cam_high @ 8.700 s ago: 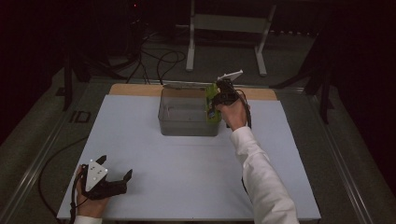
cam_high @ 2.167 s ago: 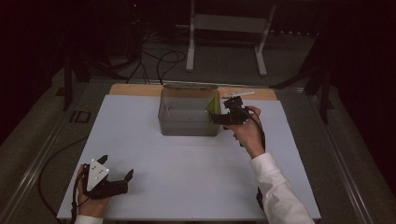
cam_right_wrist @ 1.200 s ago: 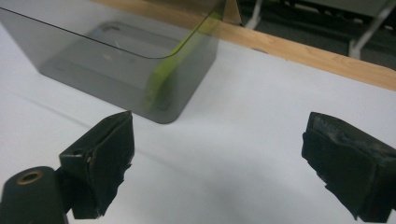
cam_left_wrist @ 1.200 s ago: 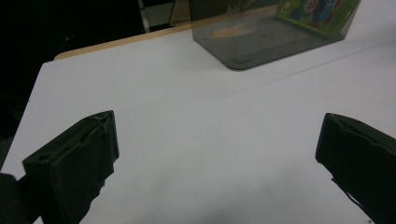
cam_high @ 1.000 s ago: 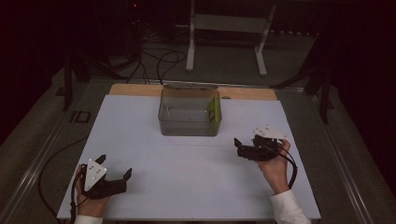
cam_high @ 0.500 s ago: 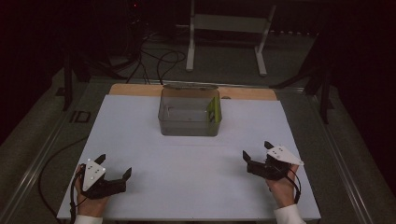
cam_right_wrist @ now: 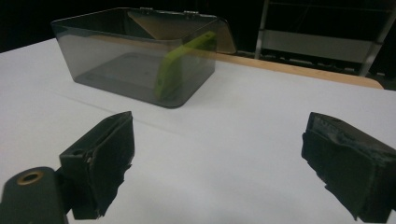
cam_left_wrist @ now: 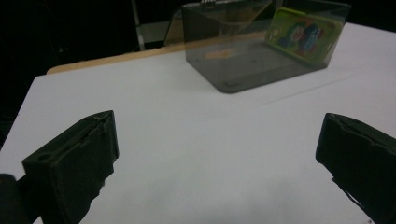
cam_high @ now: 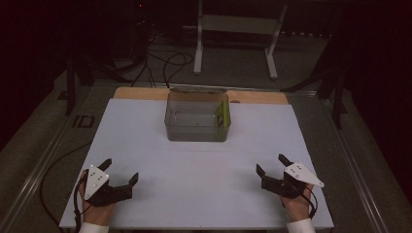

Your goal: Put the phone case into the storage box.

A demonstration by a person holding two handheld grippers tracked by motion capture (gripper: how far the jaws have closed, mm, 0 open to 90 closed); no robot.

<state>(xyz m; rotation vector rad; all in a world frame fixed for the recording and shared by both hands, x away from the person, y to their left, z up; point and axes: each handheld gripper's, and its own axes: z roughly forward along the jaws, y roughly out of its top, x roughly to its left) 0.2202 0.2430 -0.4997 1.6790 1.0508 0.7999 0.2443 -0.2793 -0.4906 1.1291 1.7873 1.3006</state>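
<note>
One green card (cam_high: pixel 222 115) stands tilted on edge against the right wall inside one clear bin (cam_high: pixel 197 132), at the far middle of the white bench (cam_high: pixel 194 170). Two grippers rest at the near corners, well apart from the bin: left gripper (cam_high: pixel 119 176) and right gripper (cam_high: pixel 271 165), jaws wide apart, both empty.
</note>
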